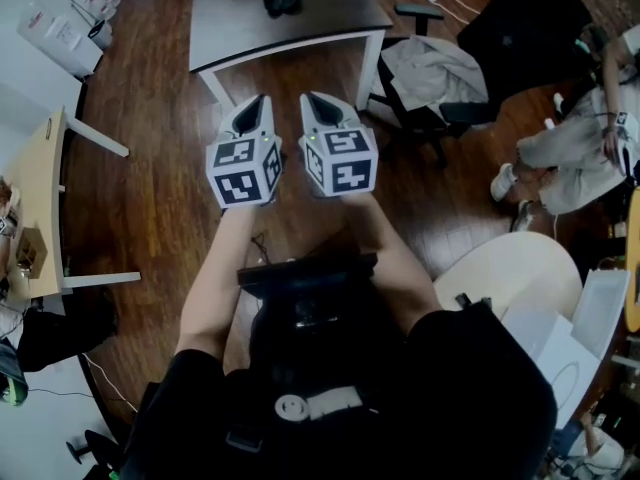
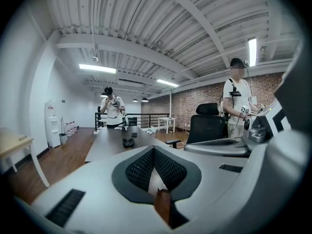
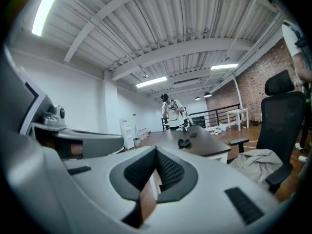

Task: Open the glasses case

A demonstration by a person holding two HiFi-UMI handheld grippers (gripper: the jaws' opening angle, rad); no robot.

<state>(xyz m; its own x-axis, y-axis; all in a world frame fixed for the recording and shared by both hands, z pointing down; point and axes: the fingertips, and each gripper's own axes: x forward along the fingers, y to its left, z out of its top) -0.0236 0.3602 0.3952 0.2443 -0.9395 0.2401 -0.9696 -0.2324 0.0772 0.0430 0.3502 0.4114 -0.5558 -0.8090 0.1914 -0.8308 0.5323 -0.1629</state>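
The glasses case [image 1: 283, 1] is a small dark object that lies closed on the grey table [image 1: 250, 28], far from both grippers. It shows small in the left gripper view as the dark case [image 2: 128, 142] and in the right gripper view as the same case [image 3: 184, 142], on the table top ahead. My left gripper [image 1: 255, 103] and right gripper [image 1: 318, 101] are held side by side over the wooden floor, just short of the table's near edge. The left gripper [image 2: 153, 151] is shut with nothing in it, and so is the right gripper [image 3: 156, 151].
A black office chair [image 1: 450, 78] draped with a pale cloth stands right of the table. A person [image 1: 575, 153] sits at the far right. A round white table [image 1: 510, 268] is near right, a wooden table [image 1: 35, 198] at left. Another person [image 2: 114, 110] stands beyond the grey table.
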